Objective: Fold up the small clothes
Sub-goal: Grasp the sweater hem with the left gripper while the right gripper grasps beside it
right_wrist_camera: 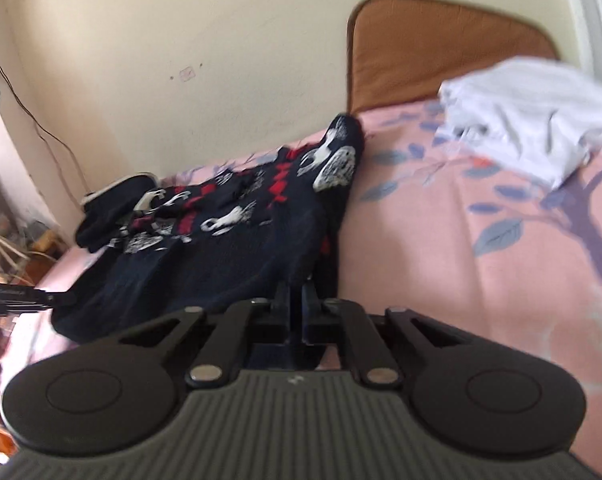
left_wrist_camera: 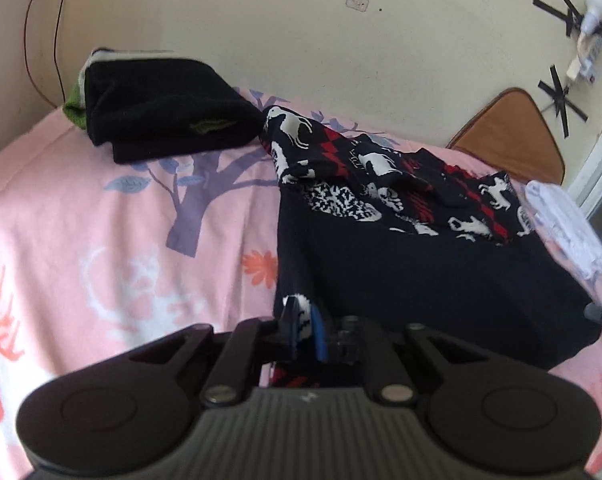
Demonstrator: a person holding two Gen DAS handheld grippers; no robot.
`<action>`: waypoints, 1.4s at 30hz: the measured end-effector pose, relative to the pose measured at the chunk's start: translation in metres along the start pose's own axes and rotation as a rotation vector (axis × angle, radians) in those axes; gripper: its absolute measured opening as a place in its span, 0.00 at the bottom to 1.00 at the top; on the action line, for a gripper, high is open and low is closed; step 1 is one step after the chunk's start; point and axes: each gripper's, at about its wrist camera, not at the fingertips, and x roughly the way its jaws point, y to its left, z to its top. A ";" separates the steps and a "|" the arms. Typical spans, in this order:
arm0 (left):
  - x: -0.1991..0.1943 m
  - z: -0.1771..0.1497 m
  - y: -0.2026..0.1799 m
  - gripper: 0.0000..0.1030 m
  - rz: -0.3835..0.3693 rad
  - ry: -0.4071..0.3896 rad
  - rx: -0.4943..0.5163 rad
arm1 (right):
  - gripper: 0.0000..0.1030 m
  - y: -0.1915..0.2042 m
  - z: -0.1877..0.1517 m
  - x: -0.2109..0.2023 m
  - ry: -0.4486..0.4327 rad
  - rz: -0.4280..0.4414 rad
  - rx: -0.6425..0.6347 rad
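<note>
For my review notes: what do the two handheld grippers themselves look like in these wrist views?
Both look alike. The left gripper and right gripper each have a grey ribbed body, two round black discs at its sides, black linkage arms with silver pivot pins, and black jaws. A blue pad shows on the left one. No sleeves or cables are visible.

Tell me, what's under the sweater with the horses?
The pink bedsheet shows all around the sweater, so it lies on that. Anything else beneath it is covered.

No readable text, label, brand or number is showing in either view; the small mark on each gripper body is staying too blurred to read
</note>
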 end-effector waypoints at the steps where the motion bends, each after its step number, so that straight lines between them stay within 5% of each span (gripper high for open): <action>1: -0.001 -0.001 0.001 0.07 0.038 -0.001 0.024 | 0.07 -0.004 0.000 -0.003 0.006 -0.034 -0.003; 4: 0.004 -0.003 0.019 0.10 -0.003 0.035 -0.010 | 0.07 -0.021 -0.010 0.002 0.095 -0.060 0.025; 7: -0.002 0.003 0.019 0.26 0.007 0.049 0.022 | 0.17 -0.018 -0.005 -0.005 0.094 -0.043 -0.044; 9: -0.014 0.012 0.016 0.34 0.004 0.011 0.047 | 0.28 -0.017 0.013 -0.013 0.034 -0.040 -0.071; 15: -0.016 0.090 -0.009 0.45 -0.018 -0.137 0.067 | 0.28 -0.002 0.092 0.018 -0.049 -0.004 -0.150; 19: 0.053 0.153 -0.051 0.51 -0.066 -0.100 0.132 | 0.49 0.017 0.147 0.099 0.019 0.117 -0.164; 26: 0.215 0.210 -0.081 0.59 -0.009 0.080 0.130 | 0.53 0.026 0.189 0.254 0.227 0.087 -0.107; 28: 0.244 0.208 -0.079 0.57 0.022 0.132 0.113 | 0.58 0.026 0.188 0.284 0.272 0.077 -0.120; 32: 0.256 0.201 -0.076 0.10 -0.039 0.148 0.102 | 0.57 0.027 0.178 0.317 0.363 0.098 -0.143; 33: 0.252 0.201 -0.078 0.09 -0.046 0.137 0.098 | 0.41 0.029 0.174 0.319 0.378 0.125 -0.161; 34: 0.247 0.201 -0.081 0.09 -0.049 0.119 0.103 | 0.14 0.032 0.172 0.318 0.375 0.129 -0.187; 42: 0.131 0.180 -0.111 0.09 -0.138 -0.104 0.158 | 0.12 0.052 0.181 0.197 0.134 0.206 -0.280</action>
